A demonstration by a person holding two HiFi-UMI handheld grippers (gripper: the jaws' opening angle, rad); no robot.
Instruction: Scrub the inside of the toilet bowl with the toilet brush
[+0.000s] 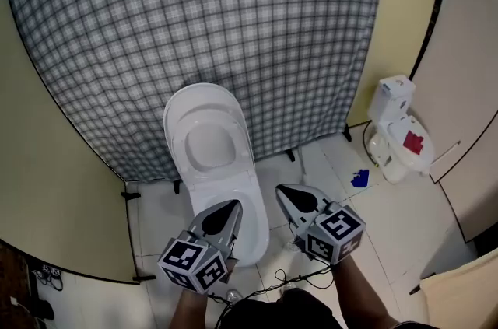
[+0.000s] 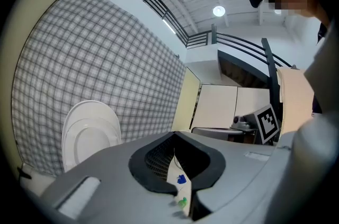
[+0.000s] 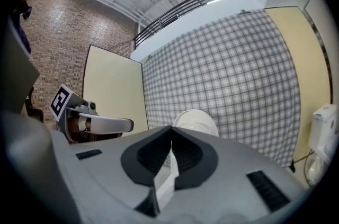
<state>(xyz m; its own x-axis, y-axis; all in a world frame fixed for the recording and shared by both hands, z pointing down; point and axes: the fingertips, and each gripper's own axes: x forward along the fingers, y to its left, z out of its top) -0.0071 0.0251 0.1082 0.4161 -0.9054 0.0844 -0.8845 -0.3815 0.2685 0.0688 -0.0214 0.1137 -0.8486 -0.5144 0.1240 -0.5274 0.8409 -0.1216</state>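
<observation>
A white toilet [image 1: 208,156] stands in the middle of the head view with its lid raised against a checked curtain [image 1: 218,16]; the bowl looks empty. I see no toilet brush in any view. My left gripper [image 1: 233,205] hovers over the near rim of the bowl, its jaws closed to a point with nothing in them. My right gripper [image 1: 282,190] hangs just right of the bowl, also shut and empty. In the left gripper view the jaws [image 2: 174,137] meet, with the toilet [image 2: 87,135] ahead at the left. From the right gripper [image 3: 170,132] the toilet [image 3: 196,121] lies straight ahead.
Yellow partition panels [image 1: 54,187] flank the curtain. At the right stands a small white toilet-shaped thing [image 1: 398,129] with a red patch, and a small blue item [image 1: 360,180] lies on the tiled floor [image 1: 405,226] beside it. Cables trail by my feet.
</observation>
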